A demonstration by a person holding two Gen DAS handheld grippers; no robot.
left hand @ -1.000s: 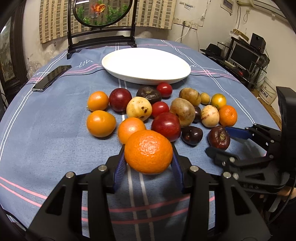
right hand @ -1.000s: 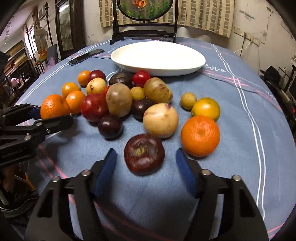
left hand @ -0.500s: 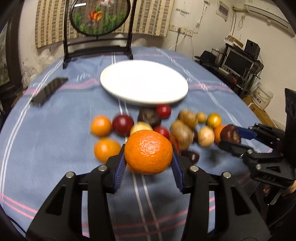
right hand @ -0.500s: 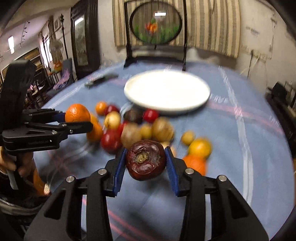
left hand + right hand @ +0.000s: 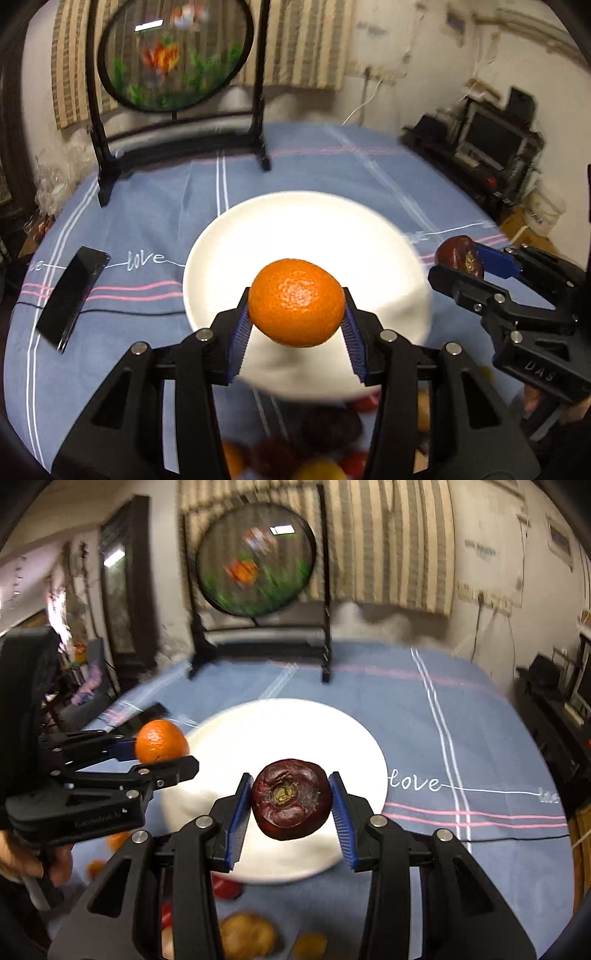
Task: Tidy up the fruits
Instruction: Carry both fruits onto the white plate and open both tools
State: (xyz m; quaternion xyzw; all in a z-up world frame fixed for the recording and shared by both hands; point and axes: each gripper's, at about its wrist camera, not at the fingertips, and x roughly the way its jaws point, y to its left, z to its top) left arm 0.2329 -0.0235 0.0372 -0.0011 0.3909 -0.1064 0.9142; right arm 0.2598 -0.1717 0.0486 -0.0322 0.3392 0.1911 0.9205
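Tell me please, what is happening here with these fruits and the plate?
A person holds tongs in each hand. The left tongs grip an orange, and the right tongs grip a dark red fruit. Both hang over the white plate, which has nothing on it yet. The other fruits lie on the blue tablecloth.

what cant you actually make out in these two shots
- Loose fruit pile, left wrist view: blurred, cut by the bottom edge and hidden behind the left gripper holding the orange; no count or kinds.
- Dark purple fruit in the right gripper, right wrist view: its kind is unclear.
- Plate: near rim hidden by both grippers.
- Round screen picture: motion-blurred.
- Phone: screen just black.
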